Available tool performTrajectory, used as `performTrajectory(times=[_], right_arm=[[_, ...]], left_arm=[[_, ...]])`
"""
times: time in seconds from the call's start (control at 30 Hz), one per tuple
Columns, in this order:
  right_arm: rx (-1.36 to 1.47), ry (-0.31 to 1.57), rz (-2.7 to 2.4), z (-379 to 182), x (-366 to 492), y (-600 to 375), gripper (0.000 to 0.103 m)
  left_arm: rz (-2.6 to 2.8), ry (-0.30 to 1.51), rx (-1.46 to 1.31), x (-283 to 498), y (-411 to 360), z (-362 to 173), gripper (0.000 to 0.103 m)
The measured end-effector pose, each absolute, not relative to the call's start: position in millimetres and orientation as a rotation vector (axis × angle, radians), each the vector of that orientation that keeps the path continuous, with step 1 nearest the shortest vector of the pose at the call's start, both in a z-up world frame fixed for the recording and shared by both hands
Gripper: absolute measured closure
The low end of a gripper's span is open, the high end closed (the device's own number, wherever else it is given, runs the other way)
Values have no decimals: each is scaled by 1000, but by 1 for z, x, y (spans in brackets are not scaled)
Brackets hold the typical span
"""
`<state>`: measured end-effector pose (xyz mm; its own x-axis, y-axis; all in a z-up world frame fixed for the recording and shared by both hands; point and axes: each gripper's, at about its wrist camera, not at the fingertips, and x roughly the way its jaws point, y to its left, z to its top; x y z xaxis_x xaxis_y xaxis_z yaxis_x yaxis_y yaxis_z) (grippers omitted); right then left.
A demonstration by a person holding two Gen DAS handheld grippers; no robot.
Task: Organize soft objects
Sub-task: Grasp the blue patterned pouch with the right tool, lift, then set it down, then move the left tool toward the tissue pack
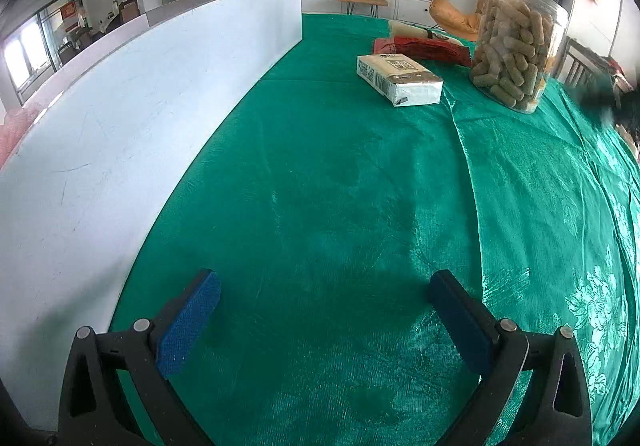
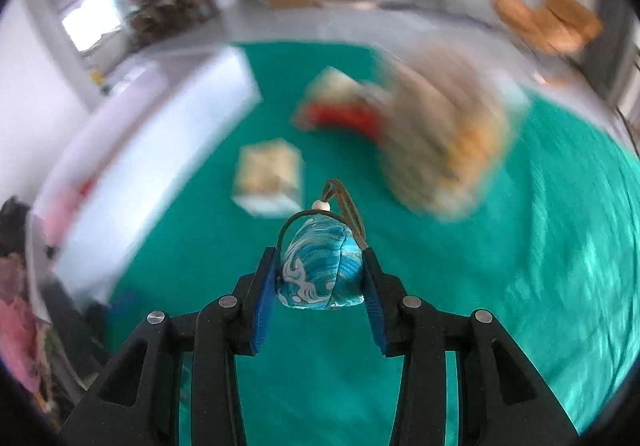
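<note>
- Right wrist view: a blue pouch (image 2: pixel 320 266) is being pinched by the right gripper (image 2: pixel 322 278) above the green cloth (image 2: pixel 520 246).
- The left gripper (image 1: pixel 324 310) is being held wide apart, gripping nothing.

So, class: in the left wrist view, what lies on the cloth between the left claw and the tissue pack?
Nothing. In the left wrist view only bare green tablecloth stretches from the open left claw to the tissue pack.

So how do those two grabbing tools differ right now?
The left tool is spread wide open with nothing between its blue pads, low over the green cloth. The right tool is closed on a small blue wave-patterned pouch. Its view is motion-blurred; the left view is sharp. Both have black arms and blue pads.
</note>
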<state>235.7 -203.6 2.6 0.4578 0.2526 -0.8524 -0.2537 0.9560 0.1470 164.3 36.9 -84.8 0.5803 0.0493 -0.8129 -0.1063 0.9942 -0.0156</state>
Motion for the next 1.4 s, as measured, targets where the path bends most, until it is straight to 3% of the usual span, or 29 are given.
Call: performTrajectory(times=[0.2, 0.27, 0.3, 0.47, 1.4], right_arm=[[-31, 921, 46, -29, 276, -294, 58], [-12, 918, 28, -43, 292, -309, 49], [4, 936, 28, -50, 297, -314, 36], [69, 959, 5, -66, 293, -323, 28], [-6, 914, 5, -76, 258, -312, 20]], left_arm=[[90, 947, -65, 164, 37, -85, 0], [90, 947, -65, 164, 37, -85, 0], [90, 947, -65, 164, 37, -85, 0], [91, 947, -65, 165, 36, -84, 0], [89, 946, -65, 166, 36, -85, 0]])
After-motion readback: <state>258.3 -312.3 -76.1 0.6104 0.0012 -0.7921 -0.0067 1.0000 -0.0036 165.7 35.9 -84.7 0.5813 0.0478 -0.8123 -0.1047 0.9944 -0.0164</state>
